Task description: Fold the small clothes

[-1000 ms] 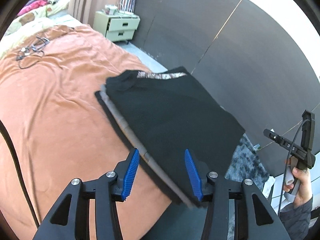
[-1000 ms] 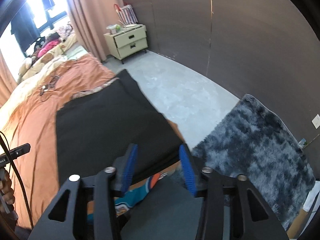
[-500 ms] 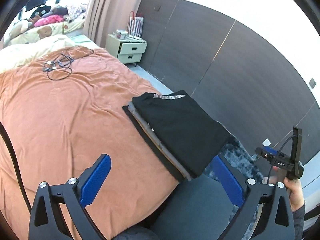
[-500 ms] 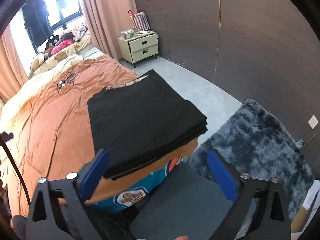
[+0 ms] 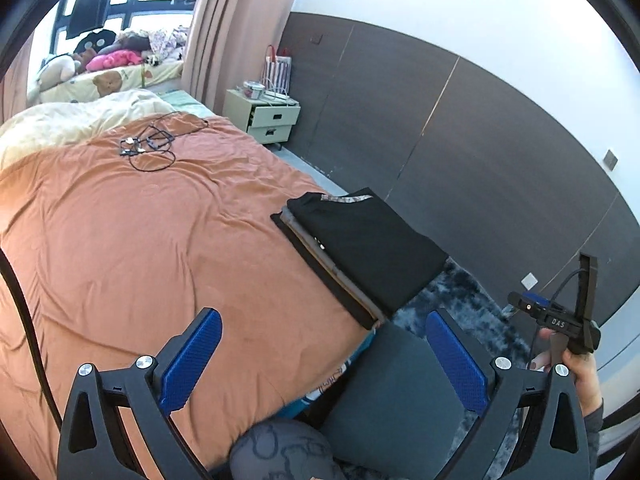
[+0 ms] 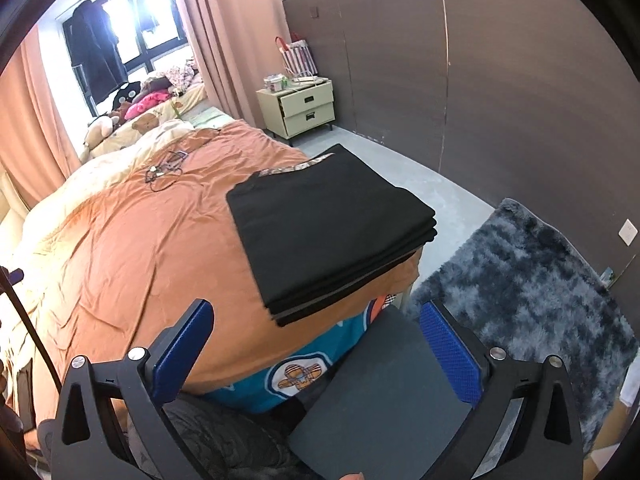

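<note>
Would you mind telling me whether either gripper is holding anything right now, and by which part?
Nothing is held. The left gripper and right gripper both stand with jaws wide open, clear of the folded black clothes.

Your stack of folded dark clothes (image 6: 328, 236) sits flat at the orange bedspread's (image 6: 140, 256) corner: black top garment (image 5: 372, 240), patterned neckband showing, grey and black layers beneath, edges roughly aligned.
</note>
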Demonstrator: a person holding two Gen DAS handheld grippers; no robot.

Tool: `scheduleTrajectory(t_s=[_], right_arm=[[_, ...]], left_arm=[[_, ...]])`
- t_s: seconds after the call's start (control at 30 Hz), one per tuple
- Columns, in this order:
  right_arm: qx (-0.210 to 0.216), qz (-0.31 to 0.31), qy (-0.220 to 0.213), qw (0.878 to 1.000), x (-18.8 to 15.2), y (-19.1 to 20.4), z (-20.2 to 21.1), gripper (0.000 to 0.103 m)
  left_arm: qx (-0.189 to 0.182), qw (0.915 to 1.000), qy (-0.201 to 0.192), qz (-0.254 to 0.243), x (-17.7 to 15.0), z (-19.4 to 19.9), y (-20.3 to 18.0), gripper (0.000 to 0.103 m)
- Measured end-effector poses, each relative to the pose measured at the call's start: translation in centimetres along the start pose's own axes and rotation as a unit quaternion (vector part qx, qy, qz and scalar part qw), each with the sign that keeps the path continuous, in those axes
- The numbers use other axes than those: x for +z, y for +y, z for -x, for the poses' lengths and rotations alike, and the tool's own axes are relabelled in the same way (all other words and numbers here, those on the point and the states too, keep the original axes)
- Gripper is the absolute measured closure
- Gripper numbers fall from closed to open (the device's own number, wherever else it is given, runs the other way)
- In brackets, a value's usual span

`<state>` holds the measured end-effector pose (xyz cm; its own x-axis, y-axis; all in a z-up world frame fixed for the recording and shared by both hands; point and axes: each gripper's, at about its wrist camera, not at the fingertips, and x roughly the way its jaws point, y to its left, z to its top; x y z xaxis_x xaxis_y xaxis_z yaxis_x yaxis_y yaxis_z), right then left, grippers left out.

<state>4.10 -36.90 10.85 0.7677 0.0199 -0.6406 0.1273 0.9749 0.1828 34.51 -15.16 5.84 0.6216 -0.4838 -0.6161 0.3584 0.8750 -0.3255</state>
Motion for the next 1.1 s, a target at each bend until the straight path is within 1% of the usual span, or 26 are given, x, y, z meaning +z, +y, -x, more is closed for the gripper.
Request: scheduleTrajectory(t_s=[0.13,0.27,0.37,0.47,0.6,0.77,0.83,0.93,1.03,1.1], right_arm=[[0.009,0.008,-0.018,1.000,-1.7,0.9,2.7,0.000],[0.026,0.023,-0.039,0.999,-3.3,2.2,5.2,0.000],[0.036,0.038,-0.053,0.997,-4.6,2.9,6.8,0.000],[0.049,0.054,-0.064,0.995,-6.3,3.9,8.3,0.000],[0.068,0.069,-0.076,0.992,-8.3,4.3,9.7,0.000],[0.088,0.078,-0.084,0.989,-10.5,4.2,10.4,0.000],[0.094,0.080,-0.086,0.989,-11.5,4.2,10.7,0.000],[0.099,0.084,-0.096,0.987,-12.9,4.2,11.0,0.000],[0.103,0.086,-0.100,0.986,-14.3,4.4,10.9,0.000],[0.102,0.089,-0.104,0.985,-15.4,4.6,10.8,0.000]], left_arm=[[0.013,0.9995,-0.027,-0.012,-2.0,4.1,0.2,0.001],[0.016,0.9982,-0.058,-0.004,-4.2,8.2,0.6,0.001],[0.035,0.9967,-0.073,-0.009,-5.9,10.5,0.6,0.001],[0.049,0.9957,-0.078,-0.009,-7.7,12.6,0.7,0.001],[0.070,0.9933,-0.091,-0.014,-9.9,14.7,0.5,0.001],[0.094,0.9899,-0.104,-0.018,-12.6,16.9,0.3,0.001],[0.094,0.9902,-0.100,-0.025,-13.9,17.7,0.2,0.000],[0.111,0.9873,-0.107,-0.035,-15.7,19.0,-0.2,0.000],[0.110,0.9870,-0.111,-0.038,-17.7,20.1,-0.6,0.000],[0.125,0.9843,-0.117,-0.044,-18.8,20.4,-1.0,0.000]])
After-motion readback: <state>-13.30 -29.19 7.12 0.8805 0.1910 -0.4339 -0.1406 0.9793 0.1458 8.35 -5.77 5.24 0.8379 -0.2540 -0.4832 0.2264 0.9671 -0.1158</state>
